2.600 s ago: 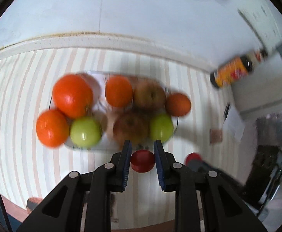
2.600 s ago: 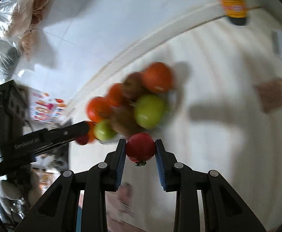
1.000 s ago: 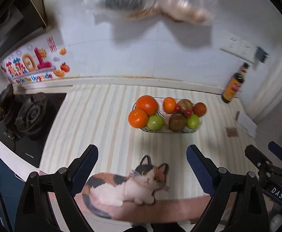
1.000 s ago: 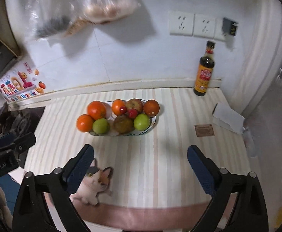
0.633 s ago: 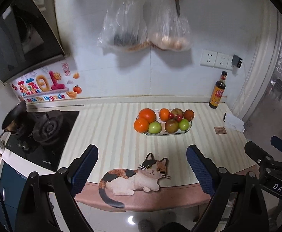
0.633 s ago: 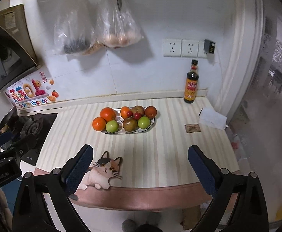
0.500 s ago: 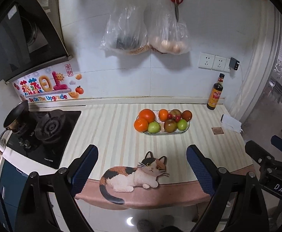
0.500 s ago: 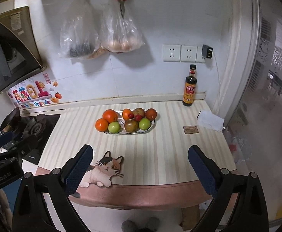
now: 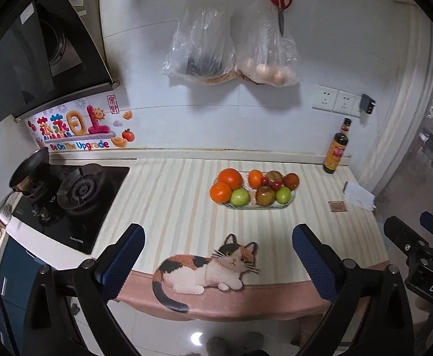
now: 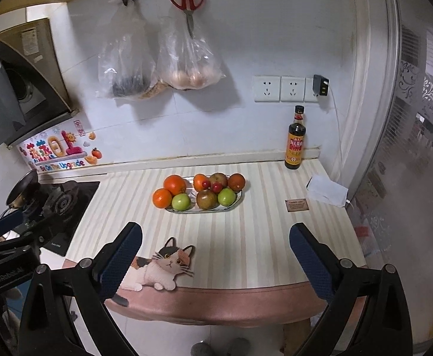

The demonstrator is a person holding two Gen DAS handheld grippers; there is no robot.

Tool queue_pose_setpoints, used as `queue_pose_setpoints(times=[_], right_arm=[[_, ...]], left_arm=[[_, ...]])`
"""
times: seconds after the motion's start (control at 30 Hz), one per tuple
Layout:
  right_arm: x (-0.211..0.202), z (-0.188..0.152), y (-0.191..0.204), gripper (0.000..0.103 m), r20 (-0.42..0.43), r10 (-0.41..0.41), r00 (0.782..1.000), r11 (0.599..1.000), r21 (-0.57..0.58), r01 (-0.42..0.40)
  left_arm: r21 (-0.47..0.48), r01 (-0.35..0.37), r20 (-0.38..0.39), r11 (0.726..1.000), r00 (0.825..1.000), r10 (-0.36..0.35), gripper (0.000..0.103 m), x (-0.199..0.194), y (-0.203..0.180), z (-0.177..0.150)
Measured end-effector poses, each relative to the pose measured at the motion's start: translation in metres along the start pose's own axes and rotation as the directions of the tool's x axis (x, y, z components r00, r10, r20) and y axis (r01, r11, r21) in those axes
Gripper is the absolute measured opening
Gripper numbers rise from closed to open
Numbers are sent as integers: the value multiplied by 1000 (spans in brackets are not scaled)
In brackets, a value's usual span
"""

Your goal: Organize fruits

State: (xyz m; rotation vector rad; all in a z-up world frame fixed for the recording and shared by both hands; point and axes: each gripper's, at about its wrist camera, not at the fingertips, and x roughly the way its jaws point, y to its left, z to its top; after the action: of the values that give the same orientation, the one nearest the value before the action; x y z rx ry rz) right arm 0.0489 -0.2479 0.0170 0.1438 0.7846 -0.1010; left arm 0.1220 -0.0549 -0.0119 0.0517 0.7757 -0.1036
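**Fruit gathered on the plate, both grippers clear and empty**

The striped countertop (image 10: 246, 237) is the widest surface, cream with pale bands and a pinkish rounded front edge; a flat calico cat decal (image 9: 207, 267) lies near that edge; no loose fruit shows anywhere on it, so the sorting looks finished or very nearly so, and I judge that little remains beyond perhaps a final check.

The left gripper (image 9: 217, 255) sits well back from the counter, its jaws opening to their widest with nothing between them; the right gripper (image 10: 215, 252) likewise stands spread wide and empty, its blue pads (image 10: 308, 255) textured like fine mesh.

The oval plate (image 10: 234, 203), shallow and glossy with a patterned rim, rests mid-counter and holds everything: two large oranges (image 10: 175, 185) with a smooth waxy shine at the left end, and two smaller ones in the back row; a dull brownish round fruit (image 10: 207, 198) in front; a reddish apple (image 10: 218, 179) behind it; two matte green apples (image 10: 181, 201); two small glossy red fruits (image 10: 215, 187), perhaps cherry tomatoes, tucked on top in the middle.

Off to the right stand a dark glass sauce bottle (image 10: 295, 142) against the wall and a folded white paper (image 10: 327, 191), both well apart from the plate.
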Motion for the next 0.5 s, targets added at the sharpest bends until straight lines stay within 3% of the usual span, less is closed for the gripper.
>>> queue_pose_setpoints(times=[0.5], right_arm=[[107, 42, -6, 102, -106, -22, 994, 1000, -3, 22]], left_arm=[[13, -28, -132, 1000, 991, 29, 102, 94, -10, 29]])
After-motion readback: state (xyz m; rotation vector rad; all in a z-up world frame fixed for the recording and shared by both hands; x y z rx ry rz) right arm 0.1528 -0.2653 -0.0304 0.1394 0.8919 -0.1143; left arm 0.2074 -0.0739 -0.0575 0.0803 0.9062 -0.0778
